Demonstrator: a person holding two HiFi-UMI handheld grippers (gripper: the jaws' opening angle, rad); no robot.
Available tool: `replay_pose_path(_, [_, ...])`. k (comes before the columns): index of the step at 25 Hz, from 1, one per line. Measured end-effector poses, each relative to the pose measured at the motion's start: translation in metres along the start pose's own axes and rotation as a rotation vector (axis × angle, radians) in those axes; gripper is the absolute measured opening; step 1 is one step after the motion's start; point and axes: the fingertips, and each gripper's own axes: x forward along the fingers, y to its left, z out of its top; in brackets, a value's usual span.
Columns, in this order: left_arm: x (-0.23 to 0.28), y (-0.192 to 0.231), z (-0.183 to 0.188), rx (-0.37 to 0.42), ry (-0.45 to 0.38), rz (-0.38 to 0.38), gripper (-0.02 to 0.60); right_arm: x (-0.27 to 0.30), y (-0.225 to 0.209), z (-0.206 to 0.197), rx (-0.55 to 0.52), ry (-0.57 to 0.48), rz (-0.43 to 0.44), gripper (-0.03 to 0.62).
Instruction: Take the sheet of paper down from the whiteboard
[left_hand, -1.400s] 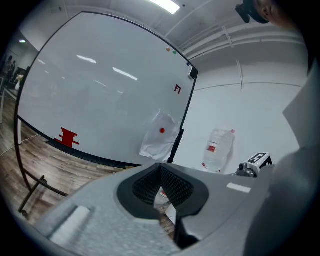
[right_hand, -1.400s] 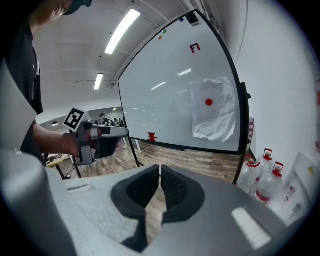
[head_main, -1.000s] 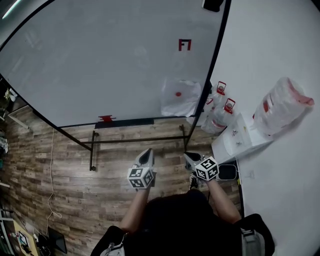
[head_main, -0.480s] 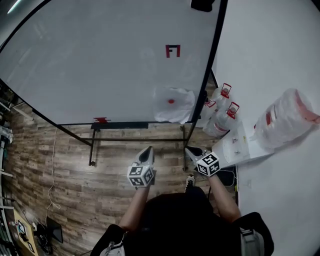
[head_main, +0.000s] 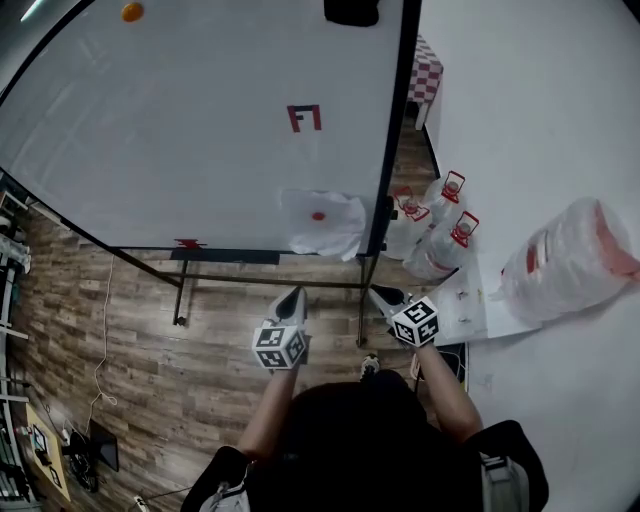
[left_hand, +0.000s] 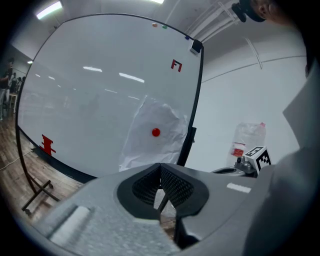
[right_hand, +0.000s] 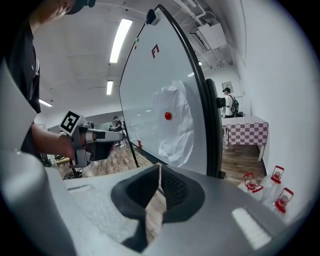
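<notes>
Crumpled sheet of paper (head_main: 325, 228) on whiteboard (head_main: 170, 130), pinned by apparent red magnet (head_main: 318, 215) | left gripper (head_main: 291, 296) fingers clenched, empty | right gripper (head_main: 382, 295) fingers clenched, empty

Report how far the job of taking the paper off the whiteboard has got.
Done: nothing yet; the sheet of paper hangs on the whiteboard under a red magnet. In hand: the left gripper and right gripper are both shut and empty, held out short of the board. Left: reach the sheet, free it from the magnet, bring it down.
</notes>
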Motion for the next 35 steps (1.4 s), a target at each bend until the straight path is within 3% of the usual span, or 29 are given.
replay_pose_path(14, [0.048, -0.018, 0.016, 0.000, -0.071, 0.149, 0.011, -0.002, -0.074, 0.046, -0.038, -0.076, 0.118, 0.014])
replay_pose_path(19, [0.053, -0.018, 0.019, 0.049, -0.061, 0.152, 0.011, 0.008, -0.078, 0.056, -0.047, -0.096, 0.124, 0.015])
replay_pose_path(23, [0.063, -0.008, 0.031, 0.039, -0.075, 0.148, 0.011, 0.020, -0.079, 0.067, -0.074, -0.112, 0.098, 0.014])
replay_pose_path(35, [0.117, 0.010, 0.050, 0.025, -0.068, 0.033, 0.011, 0.048, -0.079, 0.100, -0.129, -0.165, 0.017, 0.047])
